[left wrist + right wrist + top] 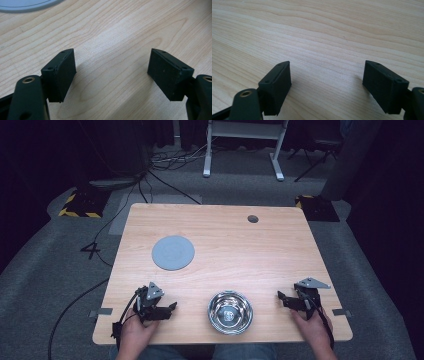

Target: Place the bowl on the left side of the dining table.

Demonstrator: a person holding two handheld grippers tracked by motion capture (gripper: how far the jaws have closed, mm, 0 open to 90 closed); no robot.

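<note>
A shiny metal bowl (230, 312) stands near the table's front edge, between my two hands. A flat grey round plate (173, 252) lies left of the middle; its rim (27, 5) peeks in at the top left of the left gripper view. My left gripper (172, 307) rests low on the wood left of the bowl, pointing right, open (112, 72) with bare wood between its jaws. My right gripper (280, 296) sits right of the bowl, pointing left, also open (327, 82) with nothing between its jaws.
The light wooden table (225, 235) has a small dark round hole cover (253, 218) near its far edge. Grey carpet, cables and a white desk frame (245, 145) lie beyond the table.
</note>
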